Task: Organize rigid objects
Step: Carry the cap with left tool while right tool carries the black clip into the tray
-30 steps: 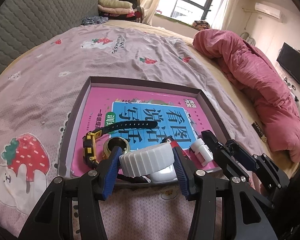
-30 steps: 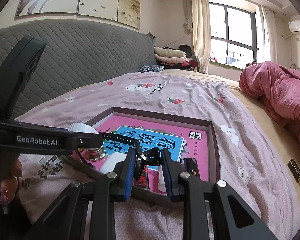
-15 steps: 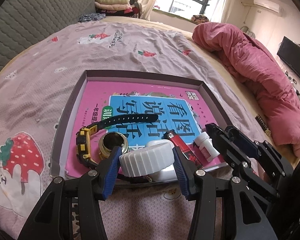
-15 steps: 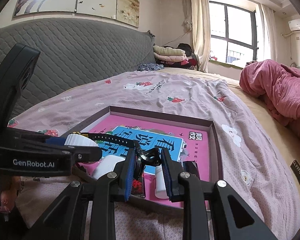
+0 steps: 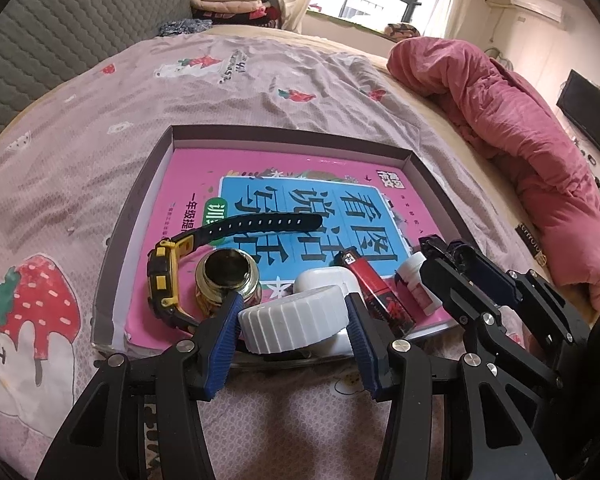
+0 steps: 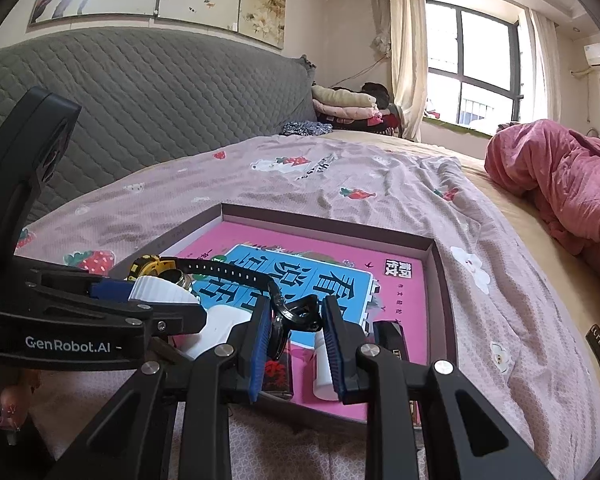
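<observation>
A white ribbed lid [image 5: 294,318] is held between the two blue pads of the left gripper [image 5: 293,320], which is about half open around it. Just past those fingers lies a shallow box tray [image 5: 116,248] on a bedspread with strawberries [image 5: 260,80], and a pink and blue book [image 5: 300,200] covers the tray floor. Beyond the left finger a gold round jar [image 5: 226,276] is seen, and further left of it a yellow and black watch [image 5: 168,276] with its black strap stretched across the book. Behind the lid a white case [image 5: 324,280] is partly hidden. Beyond the right finger a red lighter [image 5: 374,284] and a small white bottle [image 5: 418,288] are lying side by side. The right gripper [image 6: 296,320] is nearly closed, and a small black looped thing [image 6: 300,312] is pinched between its blue pads; what it is cannot be told. Under these fingers the lighter and the white bottle are seen again, and a dark flat thing [image 6: 388,334] lies just right of the right finger. A pink blanket [image 5: 520,140] is piled far off to the right.
</observation>
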{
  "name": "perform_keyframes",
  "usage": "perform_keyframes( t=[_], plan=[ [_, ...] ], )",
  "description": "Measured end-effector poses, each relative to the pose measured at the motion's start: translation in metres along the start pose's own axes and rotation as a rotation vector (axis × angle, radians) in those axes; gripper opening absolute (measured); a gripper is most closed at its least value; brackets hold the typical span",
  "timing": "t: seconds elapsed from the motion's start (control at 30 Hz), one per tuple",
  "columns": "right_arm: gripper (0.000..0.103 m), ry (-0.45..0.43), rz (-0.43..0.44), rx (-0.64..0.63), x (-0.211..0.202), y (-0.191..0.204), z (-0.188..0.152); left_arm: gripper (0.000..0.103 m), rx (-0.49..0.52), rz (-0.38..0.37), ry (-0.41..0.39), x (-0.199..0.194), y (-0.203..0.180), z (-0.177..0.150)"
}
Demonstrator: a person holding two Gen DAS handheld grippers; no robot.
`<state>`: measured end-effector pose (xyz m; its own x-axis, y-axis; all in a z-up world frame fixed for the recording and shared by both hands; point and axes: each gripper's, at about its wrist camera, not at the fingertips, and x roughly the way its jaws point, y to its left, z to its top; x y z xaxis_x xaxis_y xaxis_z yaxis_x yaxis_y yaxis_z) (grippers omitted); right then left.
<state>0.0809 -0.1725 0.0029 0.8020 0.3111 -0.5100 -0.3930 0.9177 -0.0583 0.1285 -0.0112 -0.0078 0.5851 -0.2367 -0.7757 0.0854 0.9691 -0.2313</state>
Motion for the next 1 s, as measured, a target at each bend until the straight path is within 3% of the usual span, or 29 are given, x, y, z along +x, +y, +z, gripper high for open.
perform_keyframes(
  t=[0.3,0.6,1.0],
  plan=[
    [0.026,0.020,0.004,-0.025,0.005,0.005,-0.003,0.053,-0.010,0.006,0.007,0.001,0.006,-0.003],
    [0.026,0.093,-0.004,-0.084,0.017,0.015,-0.010,0.053,-0.012,0.012,0.014,0.002,0.009,-0.006],
    [0.026,0.122,0.035,-0.012,0.021,0.008,-0.010,0.053,-0.002,0.025,0.028,0.002,0.005,-0.005]
  ],
)
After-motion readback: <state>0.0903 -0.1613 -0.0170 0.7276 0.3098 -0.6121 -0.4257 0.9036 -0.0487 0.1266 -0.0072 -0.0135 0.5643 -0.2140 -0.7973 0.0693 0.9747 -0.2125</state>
